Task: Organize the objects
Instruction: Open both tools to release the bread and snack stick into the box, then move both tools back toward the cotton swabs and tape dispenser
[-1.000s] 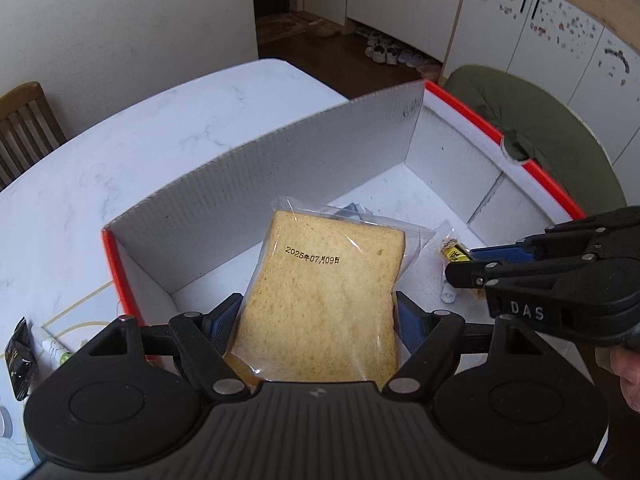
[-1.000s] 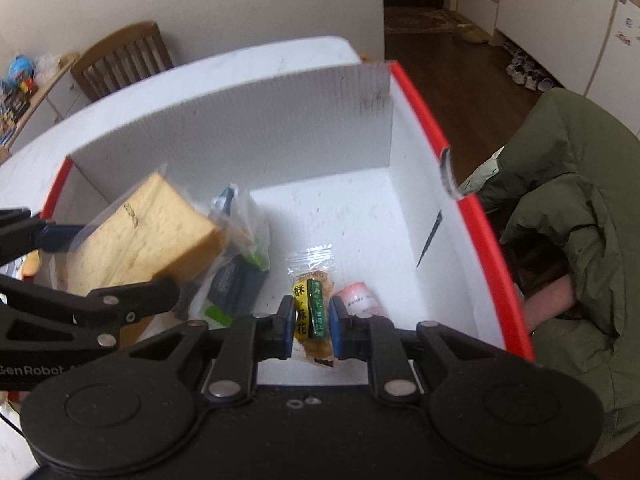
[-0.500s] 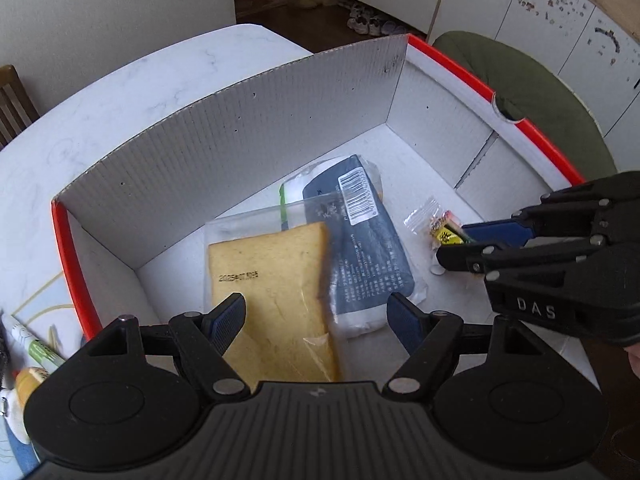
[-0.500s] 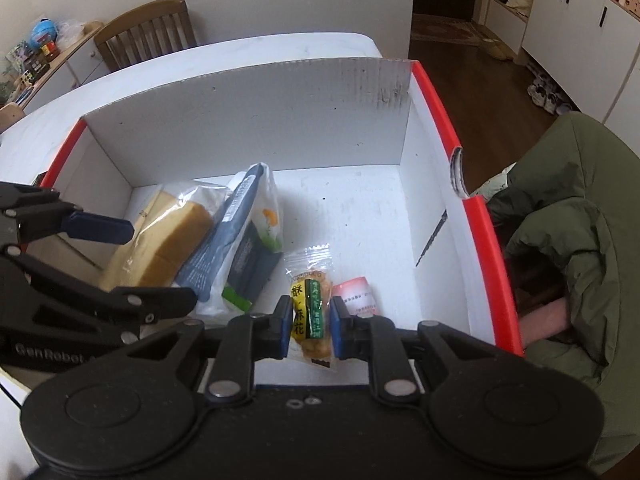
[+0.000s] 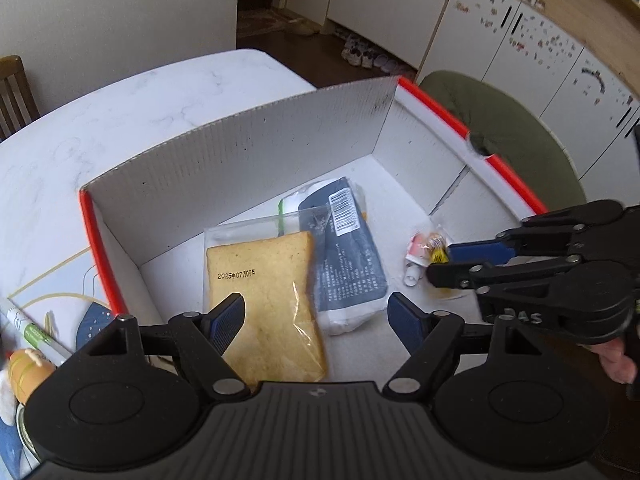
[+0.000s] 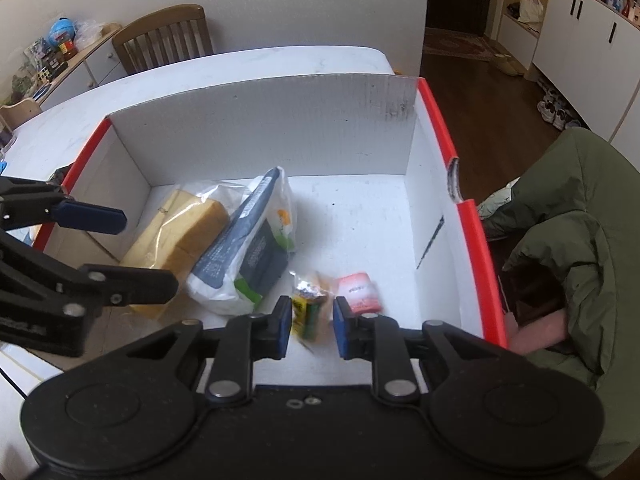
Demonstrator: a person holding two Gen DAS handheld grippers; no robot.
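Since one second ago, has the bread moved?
Yes. The bread has gone down from between the left gripper's jaws, now open, and lies flat on the box floor beside the blue packet.

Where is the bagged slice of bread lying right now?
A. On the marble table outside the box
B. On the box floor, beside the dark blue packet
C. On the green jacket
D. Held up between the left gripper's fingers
B: the bread lies flat on the floor of the box, next to the dark blue packet, with nothing gripping it.
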